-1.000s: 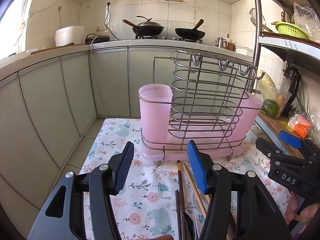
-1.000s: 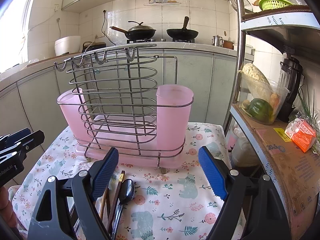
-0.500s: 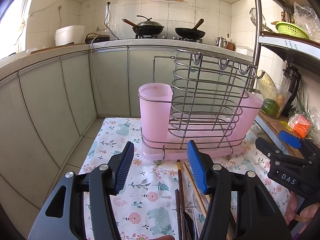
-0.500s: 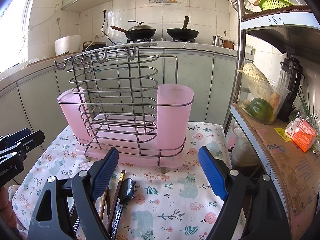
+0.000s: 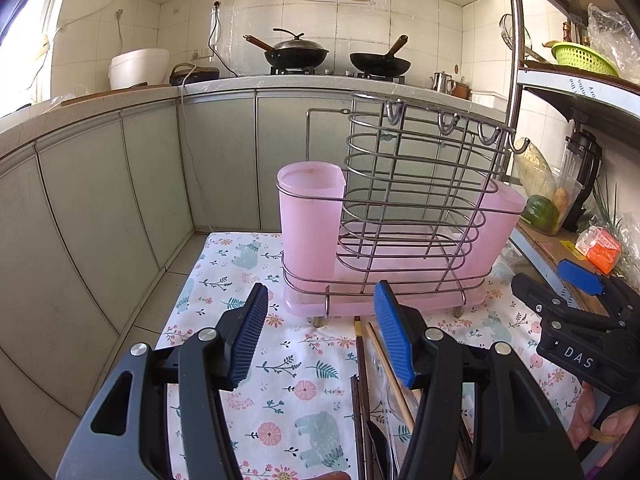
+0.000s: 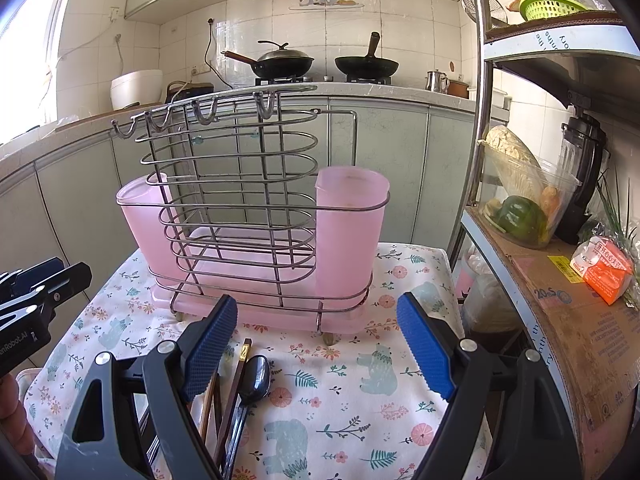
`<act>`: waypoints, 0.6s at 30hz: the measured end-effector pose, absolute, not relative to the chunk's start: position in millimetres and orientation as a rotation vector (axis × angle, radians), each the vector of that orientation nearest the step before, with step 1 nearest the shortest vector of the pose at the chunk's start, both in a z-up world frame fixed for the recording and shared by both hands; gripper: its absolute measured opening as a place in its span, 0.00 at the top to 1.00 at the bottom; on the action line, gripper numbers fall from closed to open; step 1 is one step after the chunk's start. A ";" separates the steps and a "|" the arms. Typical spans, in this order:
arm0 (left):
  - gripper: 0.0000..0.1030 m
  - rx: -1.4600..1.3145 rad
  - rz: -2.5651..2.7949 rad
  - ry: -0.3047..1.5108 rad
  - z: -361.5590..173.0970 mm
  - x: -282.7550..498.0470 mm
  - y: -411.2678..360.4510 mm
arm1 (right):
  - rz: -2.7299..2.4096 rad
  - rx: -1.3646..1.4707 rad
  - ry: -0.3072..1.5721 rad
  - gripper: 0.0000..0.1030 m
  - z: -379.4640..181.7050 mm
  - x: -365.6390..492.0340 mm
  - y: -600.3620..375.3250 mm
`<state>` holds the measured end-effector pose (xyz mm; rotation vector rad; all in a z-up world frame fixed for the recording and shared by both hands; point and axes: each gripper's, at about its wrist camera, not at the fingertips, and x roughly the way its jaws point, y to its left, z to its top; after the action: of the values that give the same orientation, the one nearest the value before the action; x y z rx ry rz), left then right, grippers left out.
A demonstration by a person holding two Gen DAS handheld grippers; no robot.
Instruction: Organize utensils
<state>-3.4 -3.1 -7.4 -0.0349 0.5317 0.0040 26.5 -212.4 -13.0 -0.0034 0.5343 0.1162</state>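
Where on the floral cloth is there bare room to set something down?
Bare cloth lies between the utensils and the cloth's shelf-side edge, and again on the cabinet side beside the rack. The strip in front of the rack's middle is crowded with chopsticks and a spoon.

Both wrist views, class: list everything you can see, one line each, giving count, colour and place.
Utensil rack: one, steel wire, pink cups, on cloth.
Tablecloth: one, white floral, under rack.
Spoon: one, dark, before rack.
Chopsticks: several, brown, beside spoon.
Woks: two, black, stove.
Rice cooker: one, white, counter.
Basket: one, green, shelf.
Blender: one, black, lower shelf.
Left gripper: blue jaws open.
Right gripper: blue jaws open.
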 end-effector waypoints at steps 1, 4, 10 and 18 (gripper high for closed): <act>0.46 -0.036 0.004 0.534 -8.0 -3.6 -2.6 | 0.118 -0.005 0.536 0.21 -11.7 26.2 -211.3; 0.46 -0.042 -0.001 0.544 -9.6 -2.8 -0.9 | 0.123 -0.007 0.540 0.21 -18.1 24.0 -210.3; 0.46 -0.053 -0.011 0.587 -14.1 2.7 5.6 | 0.147 -0.001 0.570 0.21 -20.5 25.9 -213.2; 0.46 -0.075 -0.050 0.671 -24.4 10.3 21.3 | 0.194 0.029 0.686 0.35 -37.6 34.8 -219.3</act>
<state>10.3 21.3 -24.4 -0.0752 0.6715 -0.0502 34.8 -219.3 -37.6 0.0286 0.6861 0.1941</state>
